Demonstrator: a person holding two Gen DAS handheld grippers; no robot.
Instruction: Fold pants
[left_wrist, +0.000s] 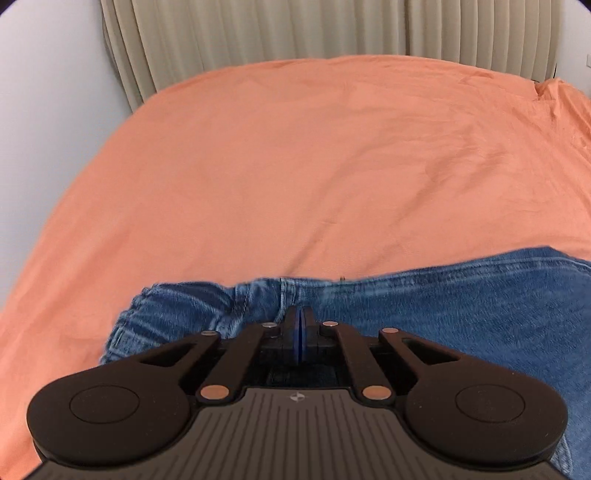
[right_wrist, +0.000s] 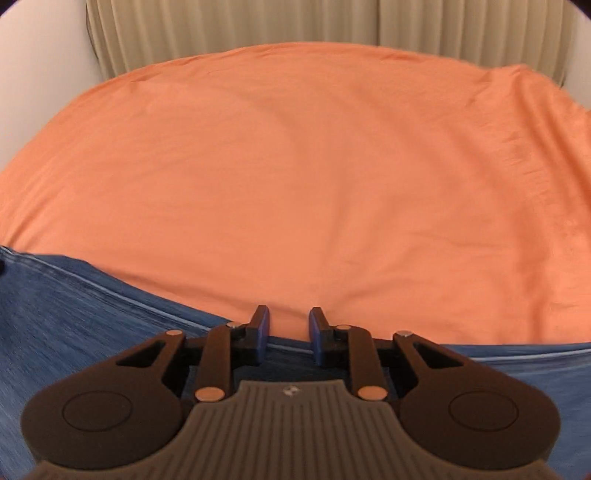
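The faded blue denim pants (left_wrist: 424, 306) lie spread across the near part of the bed, its orange cotton bedsheet (left_wrist: 295, 166) stretching clear to the far edge. In the left wrist view the bunched, gathered end of the denim, waistband or cuff, hard to say which, sits just ahead of the left gripper (left_wrist: 300, 325). That gripper's blue pads are pressed together, tips down on the denim by a stitched seam. Whether a pinch of fabric is caught between them, I cannot tell; the tips cover the spot.

Over on the other side, the right gripper (right_wrist: 288, 328) stands narrowly parted with nothing between the pads yet, straddling the pale-stitched edge (right_wrist: 147, 302) of the pants where denim meets sheet.

My read: this is the grab step before a fold, one end apparently pinched, the other edge lined up. The next move likely calls for the right gripper to drop onto that edge and close, then both to lift together and carry the fabric over evenly.

Hidden from us: everything beneath the gripper bodies, the pants' full outline past the frame edges, and which end is which. Behind the bed hang beige pleated curtains (left_wrist: 295, 29). The right view is slightly blurred.
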